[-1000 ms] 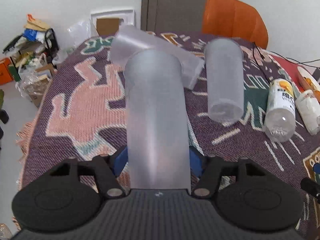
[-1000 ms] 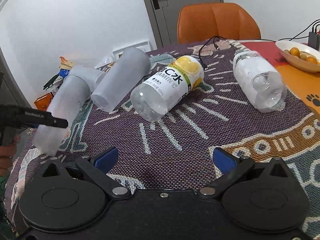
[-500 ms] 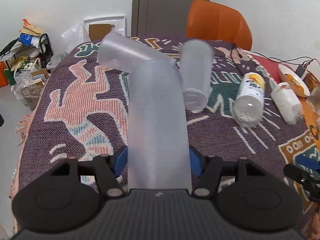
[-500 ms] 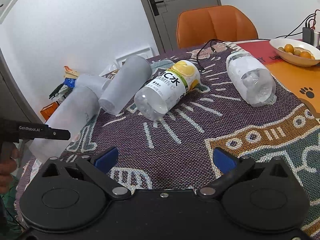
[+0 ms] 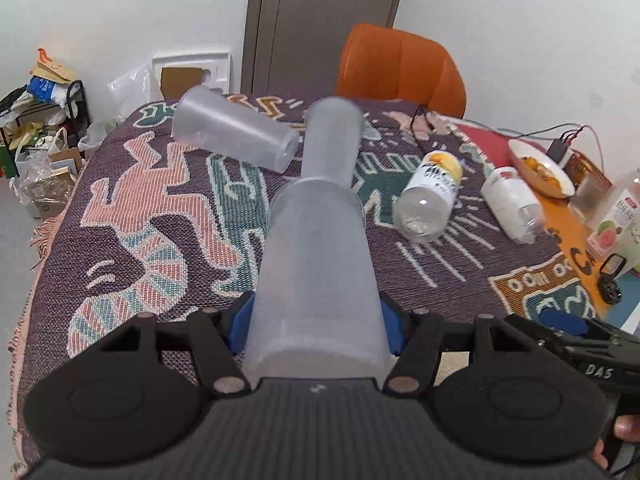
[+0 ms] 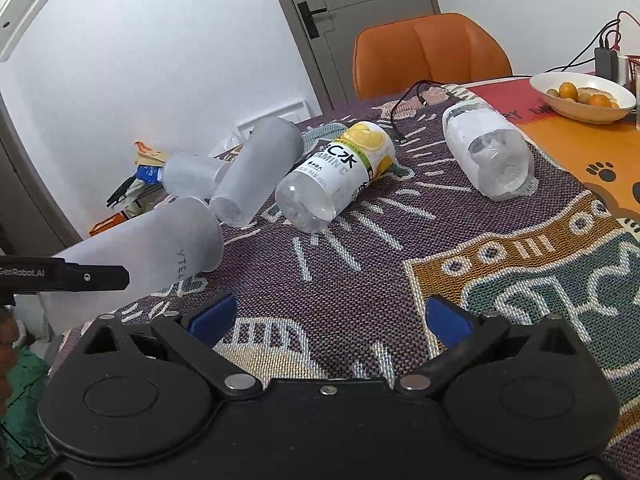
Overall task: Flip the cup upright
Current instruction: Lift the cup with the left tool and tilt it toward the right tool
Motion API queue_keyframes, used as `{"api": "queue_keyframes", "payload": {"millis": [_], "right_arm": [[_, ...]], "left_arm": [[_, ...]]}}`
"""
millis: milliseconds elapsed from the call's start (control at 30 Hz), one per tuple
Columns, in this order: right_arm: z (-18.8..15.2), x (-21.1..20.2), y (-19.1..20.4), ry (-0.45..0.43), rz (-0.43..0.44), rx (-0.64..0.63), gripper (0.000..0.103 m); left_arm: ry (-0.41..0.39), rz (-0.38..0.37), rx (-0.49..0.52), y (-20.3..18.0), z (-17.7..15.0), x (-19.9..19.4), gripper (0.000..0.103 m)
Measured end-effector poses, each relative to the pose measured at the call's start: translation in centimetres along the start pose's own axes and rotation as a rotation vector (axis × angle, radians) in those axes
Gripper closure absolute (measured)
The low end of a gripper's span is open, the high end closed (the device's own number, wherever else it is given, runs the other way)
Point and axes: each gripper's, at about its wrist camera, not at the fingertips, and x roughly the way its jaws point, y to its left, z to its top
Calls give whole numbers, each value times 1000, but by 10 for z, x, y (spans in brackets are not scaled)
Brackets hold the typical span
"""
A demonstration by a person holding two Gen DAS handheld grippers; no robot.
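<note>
My left gripper is shut on a frosted plastic cup, held lifted off the table and tilted, pointing forward along the fingers. The same cup shows in the right wrist view, with the left gripper across it. Two more frosted cups lie on their sides on the patterned cloth: one at the far left, one just beyond the held cup. My right gripper is open and empty above the cloth near the front edge.
Two plastic bottles lie on their sides: a lemon-label one and a white-label one. A bowl of oranges and a cable sit at the far right. An orange chair stands behind the table. A juice carton stands right.
My left gripper has lifted and pulled back with the cup, so the table and the lying cups look farther away. The right gripper has stayed open and shifted slightly.
</note>
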Motion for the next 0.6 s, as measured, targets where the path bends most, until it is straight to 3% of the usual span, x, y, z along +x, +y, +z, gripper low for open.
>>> {"api": "queue_keyframes", "payload": {"millis": [267, 600], "right_arm": [[-6, -13, 2, -18, 4, -1, 0], [-10, -34, -1, -51, -13, -5, 0]], "left_arm": [[-86, -14, 20, -14, -1, -27, 42], [-121, -92, 59, -43, -9, -36, 42]]}}
